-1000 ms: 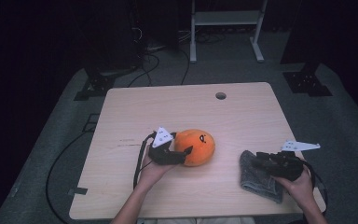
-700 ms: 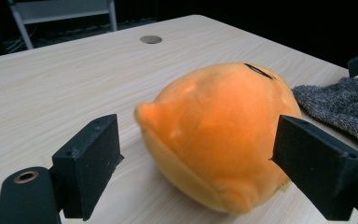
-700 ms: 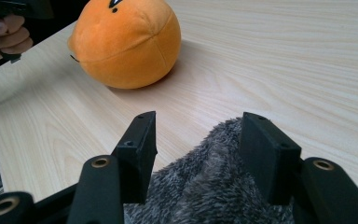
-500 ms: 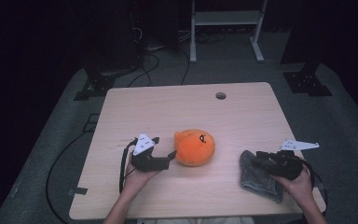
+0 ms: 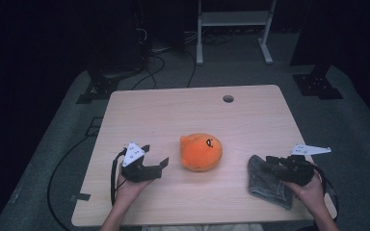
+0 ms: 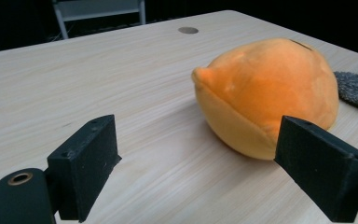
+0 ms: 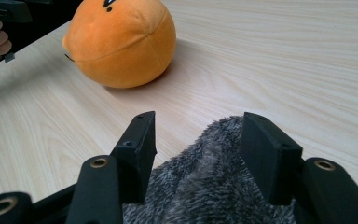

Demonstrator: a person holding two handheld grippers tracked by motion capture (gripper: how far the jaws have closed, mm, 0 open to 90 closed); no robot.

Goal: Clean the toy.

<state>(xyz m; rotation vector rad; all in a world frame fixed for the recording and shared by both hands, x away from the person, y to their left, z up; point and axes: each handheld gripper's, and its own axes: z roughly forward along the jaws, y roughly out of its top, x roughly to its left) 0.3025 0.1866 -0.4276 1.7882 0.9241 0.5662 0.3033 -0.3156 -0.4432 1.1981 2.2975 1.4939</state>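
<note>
The pale wooden table [image 5: 183, 115] with a small round hole near its far edge carries 2 soft things. The larger is a round orange plush toy [image 5: 201, 152] with a small black eye mark, resting near the table's middle, between the 2 hands. To its right, near the front edge, lies a grey fuzzy cloth [image 5: 269, 182], well apart from the toy.

1 second ago the left gripper [image 5: 153, 162] sat right against the toy's left side; since then it has drawn away toward the person's left, and its jaws have just been opening. They now stand wide with only bare wood between them, so the toy looks set down and released.

The right gripper [image 7: 198, 140] has not shifted. It hovers over the cloth with jaws parted, a fold of grey pile rising between them. I cannot tell whether the pads press it. The cloth seems next.
</note>
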